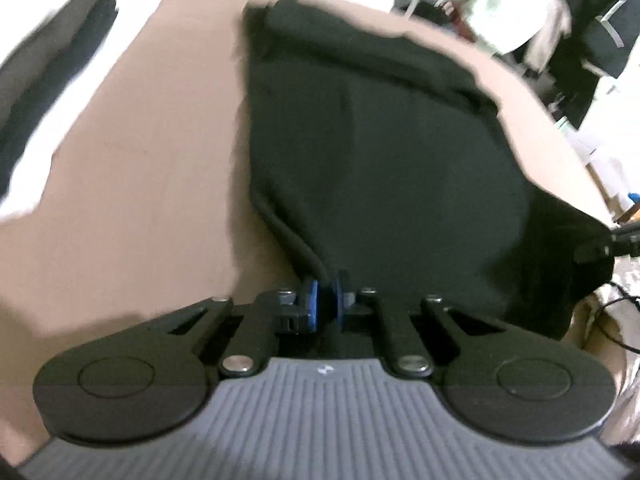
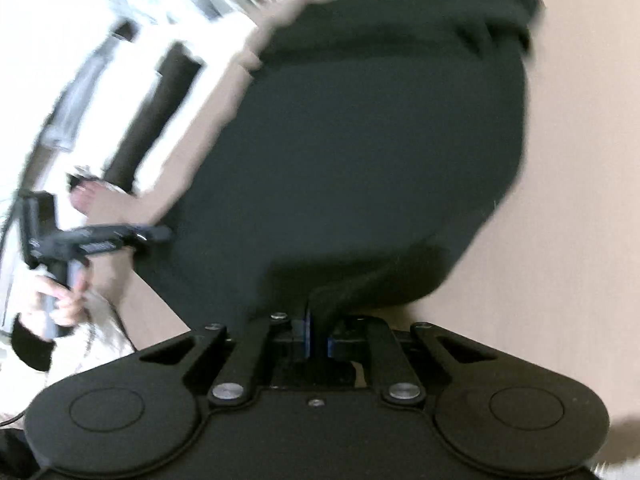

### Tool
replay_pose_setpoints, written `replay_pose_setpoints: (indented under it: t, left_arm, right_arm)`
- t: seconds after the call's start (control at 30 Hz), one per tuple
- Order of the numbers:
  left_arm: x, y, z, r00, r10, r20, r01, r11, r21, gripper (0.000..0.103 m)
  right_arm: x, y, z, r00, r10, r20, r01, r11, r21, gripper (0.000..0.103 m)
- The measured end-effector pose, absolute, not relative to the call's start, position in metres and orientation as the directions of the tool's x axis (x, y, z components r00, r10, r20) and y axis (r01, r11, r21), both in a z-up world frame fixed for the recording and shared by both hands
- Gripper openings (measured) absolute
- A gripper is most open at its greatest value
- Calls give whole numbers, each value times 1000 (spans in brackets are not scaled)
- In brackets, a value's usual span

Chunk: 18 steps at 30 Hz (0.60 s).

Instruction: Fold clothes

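Cloth is pinched at its near edge by both grippers: the left gripper (image 1: 325,300) and right gripper (image 2: 319,334) each clamp the black garment (image 1: 380,168) lying on the tan table (image 1: 132,208). Uneven lifting could tug a thin hem free, and the far bunched end (image 1: 304,24) may drag crooked.

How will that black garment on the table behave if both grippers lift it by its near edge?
The black garment will probably sag and drape between the left gripper and right gripper, since it already lies in soft folds. It looks thick, so likely weighty for cloth. Its far end may drag across the tan table.
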<state>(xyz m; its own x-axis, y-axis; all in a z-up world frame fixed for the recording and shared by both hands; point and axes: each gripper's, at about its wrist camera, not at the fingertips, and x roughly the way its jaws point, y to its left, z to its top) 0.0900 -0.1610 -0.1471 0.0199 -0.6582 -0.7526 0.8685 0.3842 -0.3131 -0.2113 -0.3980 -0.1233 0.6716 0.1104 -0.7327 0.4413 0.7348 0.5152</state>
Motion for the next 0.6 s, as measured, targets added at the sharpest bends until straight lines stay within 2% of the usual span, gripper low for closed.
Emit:
replay_pose_setpoints:
  t: [0.13, 0.2, 0.23, 0.27, 0.3, 0.4, 0.47, 0.5, 0.6]
  left_arm:
    - [100, -159, -146, 16, -673, -740, 830, 421, -365, 9]
    - [104, -160, -153, -14, -651, -759, 808, 439, -392, 19]
    - [105, -162, -159, -38, -628, -778, 800, 447, -400, 41]
    - [103, -165, -168, -51, -568, -822, 800, 470, -374, 73]
    - [101, -169, -179, -61, -496, -866, 801, 493, -339, 82]
    - [85, -182, -187, -18, -451, -892, 865, 440, -240, 81]
    - [78, -179, -180, -4, -481, -876, 880, 414, -232, 28]
    - [78, -175, -177, -15, -511, -860, 876, 408, -258, 19]
    - [84, -163, -167, -4, -584, -812, 861, 411, -300, 16]
  right_arm:
    - [-192, -407, -110, 724, 35, -689, 438, 749, 498, 10]
    - [-194, -415, -106, 736, -2, -677, 448, 751, 485, 10]
    - [-193, -417, -106, 740, -11, -672, 449, 753, 482, 10]
    - [-193, -419, -106, 742, -10, -670, 446, 754, 482, 10]
    - [-190, -417, -108, 749, -7, -663, 432, 763, 480, 10]
    - [-192, -411, -116, 768, -3, -640, 399, 784, 475, 10]
    - [-195, -408, -122, 791, -5, -612, 398, 763, 508, 10]
    - [-197, -407, -124, 807, -12, -590, 397, 751, 528, 10]
    - [-203, -406, -125, 845, -52, -533, 401, 721, 565, 10]
